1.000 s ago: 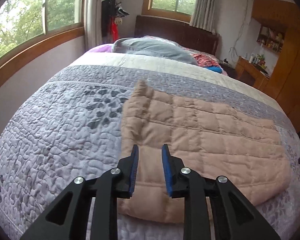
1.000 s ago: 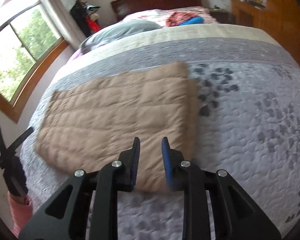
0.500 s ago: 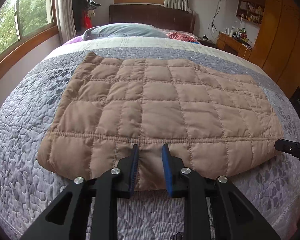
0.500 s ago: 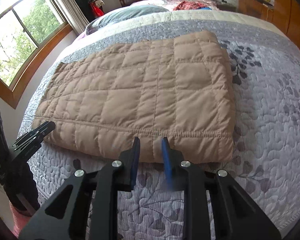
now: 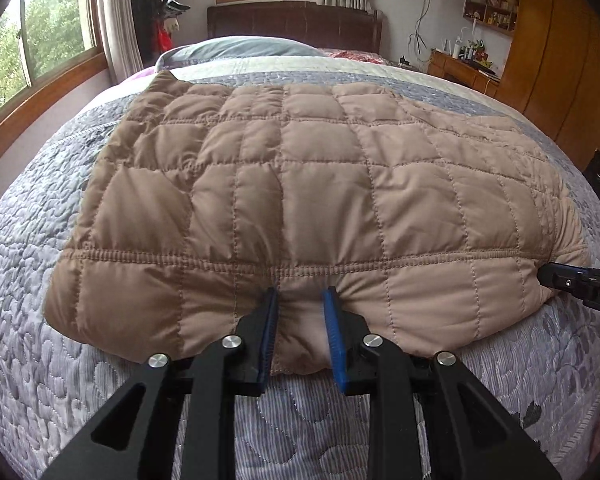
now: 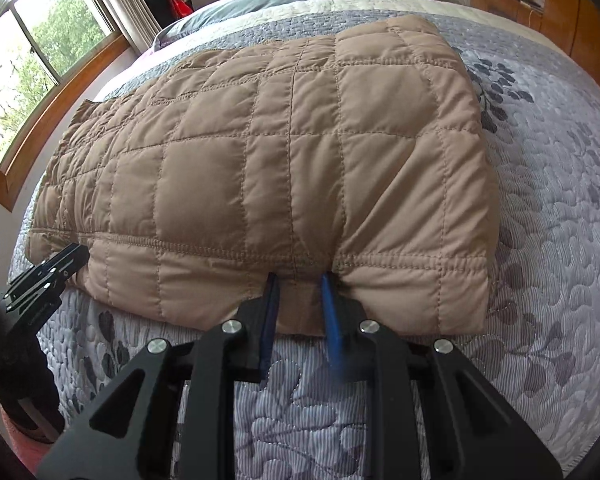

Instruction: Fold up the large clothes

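The jacket (image 5: 308, 184) is tan, quilted in a grid of stitched squares. The bedspread (image 6: 560, 240) under it is pale lilac-grey with a pebbled quilting and darker grey leaf sprays (a cream band runs farther up). The fingers (image 5: 270, 332) are black with blue pads. The pillow (image 5: 244, 49) is grey-blue.

left gripper (image 5: 300, 300): black frame, blue pads, silver screws | right gripper (image 6: 298, 284): same build, white lettering

right hand-held gripper (image 6: 298, 280) blue pad (image 6: 334, 340) motion-blurred, shelf items (image 5: 490, 8) too small to identify
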The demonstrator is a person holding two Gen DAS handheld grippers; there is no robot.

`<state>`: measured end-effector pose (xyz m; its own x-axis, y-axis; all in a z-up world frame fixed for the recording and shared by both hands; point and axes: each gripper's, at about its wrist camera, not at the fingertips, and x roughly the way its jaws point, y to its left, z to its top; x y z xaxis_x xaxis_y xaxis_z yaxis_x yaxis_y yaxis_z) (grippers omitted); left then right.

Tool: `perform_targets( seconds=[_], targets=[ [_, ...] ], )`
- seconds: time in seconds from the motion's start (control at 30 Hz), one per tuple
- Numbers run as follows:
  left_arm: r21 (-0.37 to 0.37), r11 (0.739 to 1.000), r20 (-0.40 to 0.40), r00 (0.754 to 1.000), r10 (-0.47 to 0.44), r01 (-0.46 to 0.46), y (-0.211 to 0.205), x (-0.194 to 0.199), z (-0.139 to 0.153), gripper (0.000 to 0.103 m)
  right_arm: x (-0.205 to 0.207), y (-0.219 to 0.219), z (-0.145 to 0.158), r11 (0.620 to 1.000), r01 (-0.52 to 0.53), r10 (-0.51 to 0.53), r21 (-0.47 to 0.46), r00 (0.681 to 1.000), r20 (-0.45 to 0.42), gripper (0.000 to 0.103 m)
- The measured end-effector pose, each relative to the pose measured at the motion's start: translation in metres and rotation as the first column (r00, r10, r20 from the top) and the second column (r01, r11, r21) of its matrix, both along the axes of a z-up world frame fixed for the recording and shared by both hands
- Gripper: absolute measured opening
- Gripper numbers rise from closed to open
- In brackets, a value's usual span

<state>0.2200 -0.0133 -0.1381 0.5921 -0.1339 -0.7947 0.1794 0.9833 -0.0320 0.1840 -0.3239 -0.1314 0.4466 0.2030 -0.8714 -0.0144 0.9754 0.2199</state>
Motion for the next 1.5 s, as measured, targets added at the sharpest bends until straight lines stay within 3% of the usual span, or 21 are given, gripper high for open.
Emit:
perform_targets(
  seconds=[0.23,0.43,0.53,0.6,0.67,0.77,0.87,1.03,1.2,1.4,1.5],
  targets=[
    [0.003,1.000,0.011,1.000,-0.002,0.002,0.000,-0.002,-0.003,0.025,0.000,0.003,-0.002,1.000,0.002,-0.002,-0.009,1.000,0.019,0.022],
    [-0.054,0.999,-0.031,1.000,0.000,-0.001,0.008,0.003,0.004,0.025,-0.002,-0.001,0.007,1.000,-0.003,0.003,0.018,1.000,0.005,0.024],
    [-0.105,0.994,-0.053,0.999,-0.009,0.004,0.019,0.000,0.016,0.025,-0.009,-0.008,0.021,0.998,-0.030,0.028,0.059,0.999,0.031,0.033],
    [-0.122,0.993,-0.030,1.000,-0.007,0.003,0.031,-0.006,0.030,0.030,-0.017,-0.016,0.037,0.997,-0.034,0.028,0.072,0.996,0.079,0.043],
    [-0.124,0.992,0.009,1.000,0.007,-0.006,0.046,-0.010,0.046,0.047,-0.023,-0.029,0.052,0.997,-0.025,0.015,0.076,0.992,0.123,0.050],
    [-0.132,0.991,0.045,0.998,0.044,-0.038,0.075,-0.001,0.067,0.055,-0.024,-0.059,0.071,0.988,-0.018,-0.006,0.152,0.988,0.156,0.068],
    [-0.147,0.986,0.036,0.996,0.087,-0.081,0.106,0.020,0.075,0.064,-0.010,-0.096,0.077,0.972,0.019,-0.055,0.232,0.987,0.148,0.078],
    [-0.182,0.965,-0.067,0.981,0.180,-0.189,0.152,0.070,0.056,0.068,0.035,-0.143,0.050,0.926,0.072,-0.093,0.371,0.995,0.039,0.081],
    [-0.362,0.922,-0.163,0.983,0.084,-0.139,0.166,0.099,0.025,0.068,0.070,-0.150,0.017,0.916,0.088,-0.079,0.392,0.996,-0.038,0.081],
    [-0.474,0.871,-0.226,0.974,0.020,-0.128,0.167,0.130,-0.001,0.068,0.098,-0.146,-0.010,0.888,0.085,-0.055,0.453,0.995,-0.078,0.083],
    [-0.493,0.863,-0.237,0.971,-0.017,-0.105,0.161,0.143,-0.006,0.068,0.106,-0.145,-0.016,0.879,0.075,-0.045,0.471,0.996,-0.076,0.085]
  ],
)
